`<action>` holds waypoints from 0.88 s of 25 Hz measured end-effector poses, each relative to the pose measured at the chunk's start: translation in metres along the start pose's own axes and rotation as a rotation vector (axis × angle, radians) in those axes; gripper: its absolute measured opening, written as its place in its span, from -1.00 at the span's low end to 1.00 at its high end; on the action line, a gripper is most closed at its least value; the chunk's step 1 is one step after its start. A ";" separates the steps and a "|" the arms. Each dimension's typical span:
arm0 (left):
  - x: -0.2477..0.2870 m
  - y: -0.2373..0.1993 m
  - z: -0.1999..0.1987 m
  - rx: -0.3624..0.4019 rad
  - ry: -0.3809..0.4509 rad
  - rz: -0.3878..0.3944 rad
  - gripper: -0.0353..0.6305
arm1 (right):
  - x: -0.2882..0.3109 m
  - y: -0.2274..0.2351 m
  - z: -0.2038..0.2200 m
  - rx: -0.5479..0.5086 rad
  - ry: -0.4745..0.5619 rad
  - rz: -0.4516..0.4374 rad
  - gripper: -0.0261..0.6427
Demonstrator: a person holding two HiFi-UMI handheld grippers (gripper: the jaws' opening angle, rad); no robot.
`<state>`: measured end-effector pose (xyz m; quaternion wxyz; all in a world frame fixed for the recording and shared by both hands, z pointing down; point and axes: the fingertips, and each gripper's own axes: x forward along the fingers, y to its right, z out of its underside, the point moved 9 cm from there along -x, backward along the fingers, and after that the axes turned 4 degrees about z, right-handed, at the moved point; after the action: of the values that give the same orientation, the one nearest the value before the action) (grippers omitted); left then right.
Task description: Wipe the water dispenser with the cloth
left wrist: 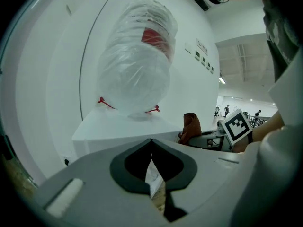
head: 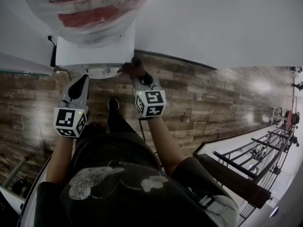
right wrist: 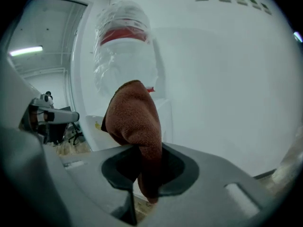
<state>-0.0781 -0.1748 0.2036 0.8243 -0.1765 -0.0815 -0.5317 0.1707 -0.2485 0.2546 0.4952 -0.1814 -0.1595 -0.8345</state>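
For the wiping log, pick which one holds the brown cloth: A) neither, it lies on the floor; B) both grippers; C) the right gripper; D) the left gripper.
C: the right gripper has its jaws shut on the cloth, while the left gripper is shut with nothing in it.

Both arms reach forward. The left gripper [head: 84, 78] has its jaws together; the right gripper [head: 136, 74] clamps the cloth [right wrist: 135, 119].
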 end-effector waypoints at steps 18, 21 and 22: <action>-0.032 -0.108 0.155 0.032 0.019 -0.003 -0.84 | 0.083 -0.001 0.150 -0.002 0.042 0.135 -0.74; -0.012 -0.135 0.196 0.045 0.037 -0.042 -0.84 | 0.108 0.008 0.191 0.008 0.041 0.141 -0.74; -0.006 -0.143 0.208 0.045 0.046 -0.052 -0.84 | 0.116 0.013 0.205 0.011 0.042 0.147 -0.74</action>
<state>-0.1989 -0.1446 0.4233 0.8156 -0.1436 -0.0790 -0.5549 0.1602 -0.2525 0.4900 0.5595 -0.1723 -0.1400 -0.7985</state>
